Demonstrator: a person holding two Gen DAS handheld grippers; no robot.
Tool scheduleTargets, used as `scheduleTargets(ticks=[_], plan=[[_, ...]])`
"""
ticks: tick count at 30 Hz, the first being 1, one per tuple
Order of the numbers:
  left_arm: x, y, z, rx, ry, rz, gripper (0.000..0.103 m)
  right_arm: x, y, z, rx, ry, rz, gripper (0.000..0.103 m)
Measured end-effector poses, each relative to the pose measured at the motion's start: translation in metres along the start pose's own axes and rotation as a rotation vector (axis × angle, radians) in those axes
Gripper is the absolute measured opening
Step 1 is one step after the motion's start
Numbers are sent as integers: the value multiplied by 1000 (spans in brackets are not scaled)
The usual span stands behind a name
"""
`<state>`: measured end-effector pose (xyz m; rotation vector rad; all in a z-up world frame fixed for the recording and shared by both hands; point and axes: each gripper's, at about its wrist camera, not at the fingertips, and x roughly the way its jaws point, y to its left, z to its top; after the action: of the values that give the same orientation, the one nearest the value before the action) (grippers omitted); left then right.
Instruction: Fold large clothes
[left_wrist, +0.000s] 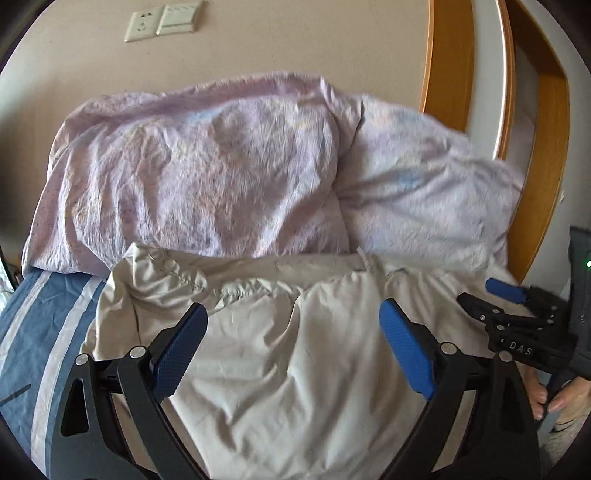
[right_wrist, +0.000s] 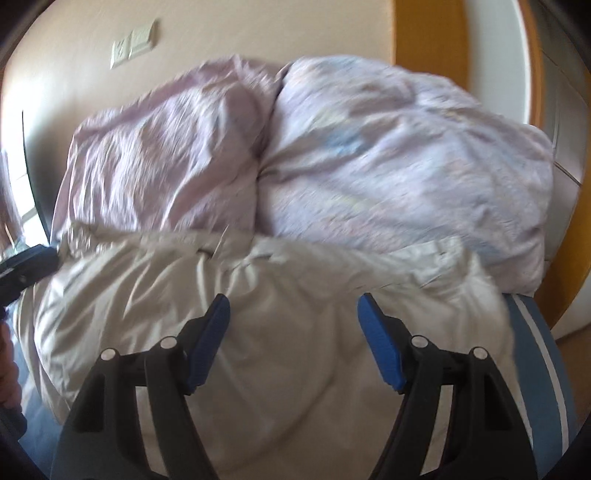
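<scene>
Beige garment (left_wrist: 280, 350) crumpled on striped blue sheet (left_wrist: 40, 332), far edge against lilac duvet (left_wrist: 207, 173). Left gripper (left_wrist: 293, 343) and right gripper (right_wrist: 293, 339) wide open, empty, above the smooth, wrinkled cloth. Wooden frame (left_wrist: 447, 62) right.

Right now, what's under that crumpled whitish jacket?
Under the whitish garment lies a blue-and-white striped bedsheet, showing at the left in the left view and the right in the right view. How it looks beneath the garment's middle is covered.
</scene>
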<state>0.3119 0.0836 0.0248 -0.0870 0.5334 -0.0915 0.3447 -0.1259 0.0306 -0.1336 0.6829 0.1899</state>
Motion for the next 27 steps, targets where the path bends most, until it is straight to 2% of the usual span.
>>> scheduleTargets(ticks=[2,4,10,16,23,25,27], plan=[[19,-4,-4,34,52,60,95,19,7,-3,-23,56,-47,72],[38,0,-7,25,103,98,95,39,11,-7,-26,108,-78,72],[64,19,-9,-58,152,117,95,73,4,-7,22,178,-76,79],[87,24,-11,-69,176,131,100,88,6,-13,36,161,-105,82],[96,22,-15,-52,179,170,102,89,12,-21,55,159,-137,82],[89,20,-14,-43,204,177,101,76,10,-19,64,169,-108,80],[80,21,-10,-61,213,158,101,52,-1,-16,93,119,-75,77]])
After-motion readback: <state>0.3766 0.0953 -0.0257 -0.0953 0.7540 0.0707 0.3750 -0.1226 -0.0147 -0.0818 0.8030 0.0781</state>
